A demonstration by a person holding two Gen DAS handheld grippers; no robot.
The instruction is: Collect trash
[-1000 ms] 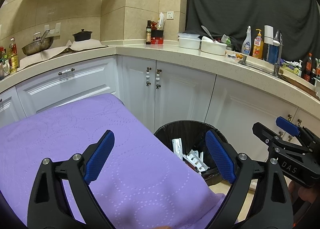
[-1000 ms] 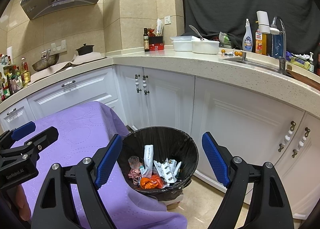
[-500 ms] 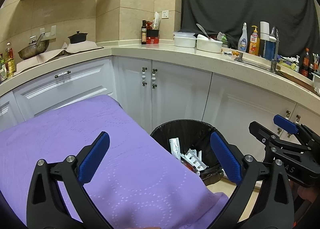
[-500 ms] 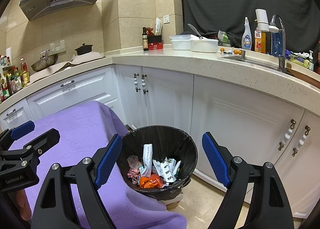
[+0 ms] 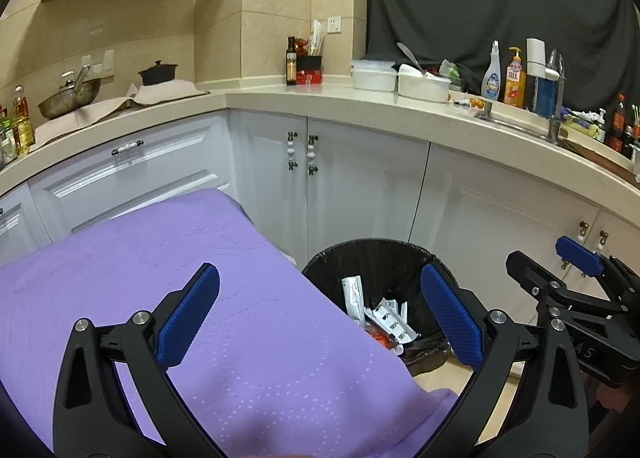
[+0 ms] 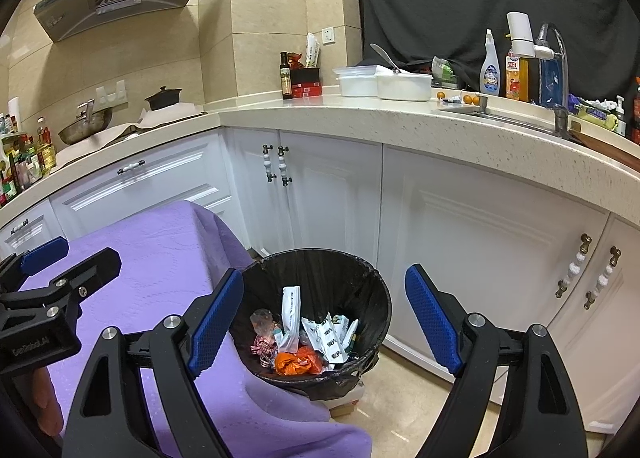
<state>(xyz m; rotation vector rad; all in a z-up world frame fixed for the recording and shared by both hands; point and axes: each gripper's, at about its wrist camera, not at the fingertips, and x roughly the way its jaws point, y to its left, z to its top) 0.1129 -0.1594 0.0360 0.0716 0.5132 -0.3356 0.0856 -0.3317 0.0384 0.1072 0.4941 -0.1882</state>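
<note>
A black-lined trash bin (image 6: 372,278) stands on the floor beside a table draped in purple cloth (image 6: 168,258). Inside it lie white wrappers (image 6: 326,336), an orange wrapper (image 6: 298,363) and a small checked scrap. My right gripper (image 6: 324,310) hovers over the bin, its jaws opening with nothing between them. My left gripper (image 5: 320,308) is held wide open over the cloth's right edge (image 5: 260,338), empty, with the bin (image 5: 384,254) just beyond it. Each gripper shows at the edge of the other's view.
White cabinet doors (image 6: 460,238) close in behind the bin under a speckled countertop (image 6: 420,118). The counter holds white tubs (image 6: 384,84), bottles, a sink tap (image 6: 556,58) and a wok (image 6: 84,130). Beige floor (image 6: 404,414) lies to the bin's right.
The left gripper's jaws have spread a little wider and its view has shifted slightly. The right gripper has stayed in place over the bin, its jaws a touch wider.
</note>
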